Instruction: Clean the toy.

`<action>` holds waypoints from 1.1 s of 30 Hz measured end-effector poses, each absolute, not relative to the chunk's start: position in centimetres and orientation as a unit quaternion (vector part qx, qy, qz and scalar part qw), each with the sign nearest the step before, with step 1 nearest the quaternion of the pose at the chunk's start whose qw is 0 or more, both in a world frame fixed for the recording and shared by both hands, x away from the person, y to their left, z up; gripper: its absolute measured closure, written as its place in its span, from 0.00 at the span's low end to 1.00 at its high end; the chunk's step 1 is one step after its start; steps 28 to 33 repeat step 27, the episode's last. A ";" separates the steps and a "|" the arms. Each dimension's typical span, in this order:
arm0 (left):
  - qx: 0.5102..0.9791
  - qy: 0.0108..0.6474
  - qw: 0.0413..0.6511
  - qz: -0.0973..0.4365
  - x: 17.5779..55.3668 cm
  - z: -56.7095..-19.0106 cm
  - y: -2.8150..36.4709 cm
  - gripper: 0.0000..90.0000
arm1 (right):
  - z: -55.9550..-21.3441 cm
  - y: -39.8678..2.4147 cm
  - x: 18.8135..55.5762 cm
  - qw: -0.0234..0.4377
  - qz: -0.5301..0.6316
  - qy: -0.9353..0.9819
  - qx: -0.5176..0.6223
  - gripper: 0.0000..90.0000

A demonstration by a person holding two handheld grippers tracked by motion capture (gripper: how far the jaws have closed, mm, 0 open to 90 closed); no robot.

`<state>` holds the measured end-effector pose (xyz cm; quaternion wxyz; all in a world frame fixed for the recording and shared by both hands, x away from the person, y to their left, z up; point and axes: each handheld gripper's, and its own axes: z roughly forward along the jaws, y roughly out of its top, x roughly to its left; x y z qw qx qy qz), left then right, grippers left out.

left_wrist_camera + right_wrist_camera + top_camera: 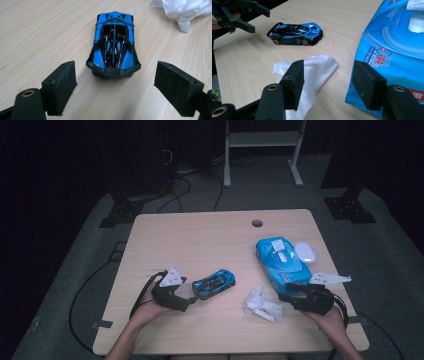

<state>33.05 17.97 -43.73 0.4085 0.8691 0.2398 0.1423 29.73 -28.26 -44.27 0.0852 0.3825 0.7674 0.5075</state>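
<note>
My left gripper (pixel 113 82) stands open just behind the tail of the blue toy car (pixel 113 43), which rests on the table (pixel 200 235) untouched. My right gripper (pixel 329 82) is open too, nothing pressed between its pads; the crumpled wet wipe (pixel 312 72) lies below it, beside the wet-wipe pack (pixel 394 50), whose flap is raised. Judgement: wipe drawn, car not yet gripped or cleaned. Pack print reads "99.9%"; remaining characters illegible.

On the surface (pixel 200 240) the toy car (pixel 214 283) lies left of the crumpled wipe (pixel 263 306) — the wipes pack (pixel 280 261) sits right of both, farther back, with a small dish (pixel 305 251) just beside its right edge.
</note>
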 end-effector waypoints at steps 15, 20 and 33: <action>0.856 0.272 0.416 0.141 31.2 -45.0 20.8 0.17 | -44.3 -29.6 29.0 0.094 0.504 0.763 0.393 0.39; 0.853 0.281 0.416 0.142 30.6 -45.1 21.7 0.15 | -44.6 -30.4 28.6 0.095 0.504 0.757 0.405 0.34; 0.840 0.299 0.429 0.142 29.8 -45.8 22.4 0.11 | -45.2 -31.0 27.8 0.102 0.525 0.733 0.420 0.32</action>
